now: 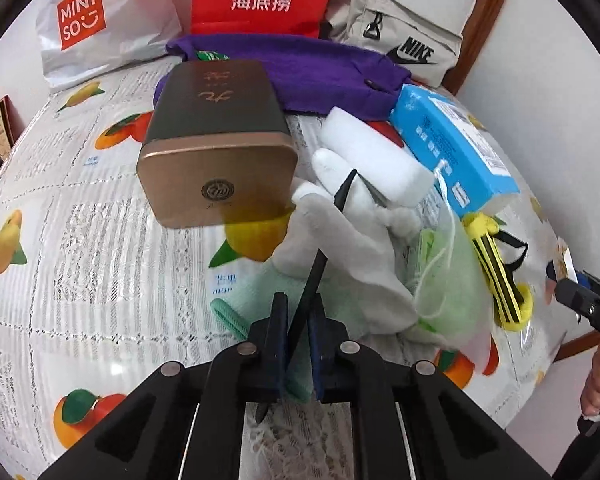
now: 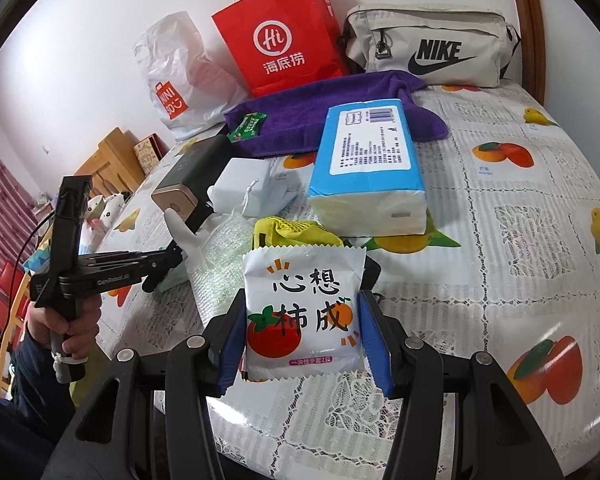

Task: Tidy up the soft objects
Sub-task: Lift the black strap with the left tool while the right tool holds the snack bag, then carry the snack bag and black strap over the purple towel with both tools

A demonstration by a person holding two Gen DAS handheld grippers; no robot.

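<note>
The right gripper clamps a white sachet printed with persimmons above the fruit-patterned tablecloth. The left gripper is pinched nearly closed on a thin black strip over a grey glove. Beyond lie the blue tissue pack and purple towel.

Table covered with a white lace-print cloth with fruit pictures. Along its far edge stand a white shopping bag, red paper bag and beige waist bag. Nearer lie a purple towel, blue tissue pack, gold-ended box and pale green cloth.
</note>
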